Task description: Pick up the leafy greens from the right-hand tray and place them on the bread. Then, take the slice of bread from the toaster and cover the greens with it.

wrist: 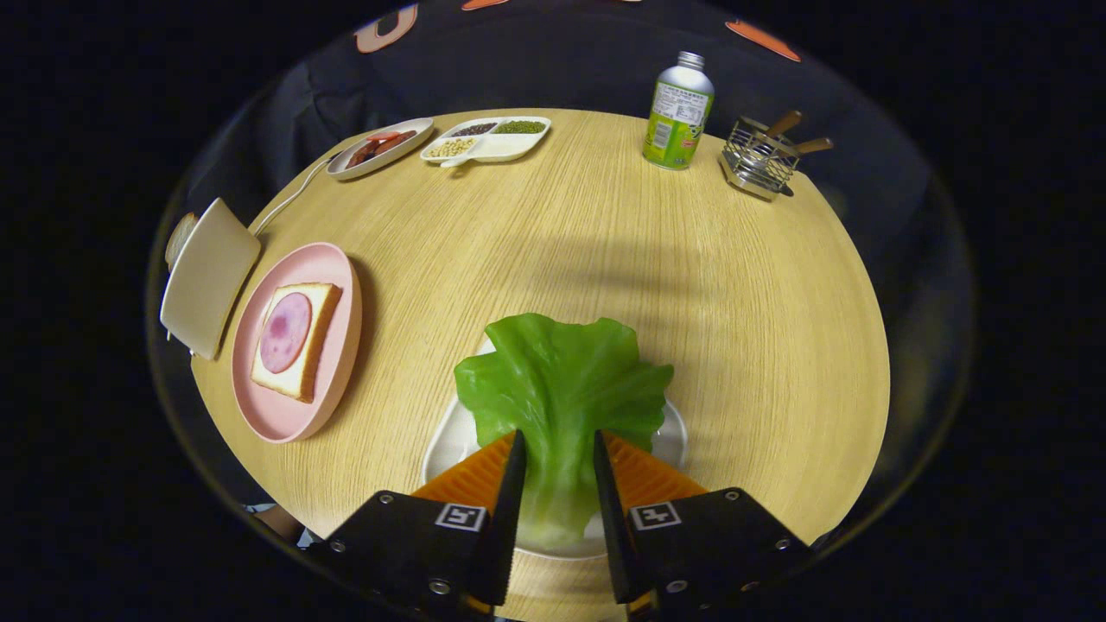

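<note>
The round pale wood-grain surface [605, 250] is showing fine straight lines and a matt finish. The pink plate [333, 268] is looking smooth and matt, like plastic, and the slice of toast bread [321, 320] on it is looking porous under a smooth pink round of ham [286, 331]. The green leafy lettuce [557, 380] is looking waxy and crinkled, lying between the jaws of the gripper [557, 449]. The green drink bottle [677, 111] is gleaming at its metal cap, and the wire basket [759, 160] is shining like steel.
</note>
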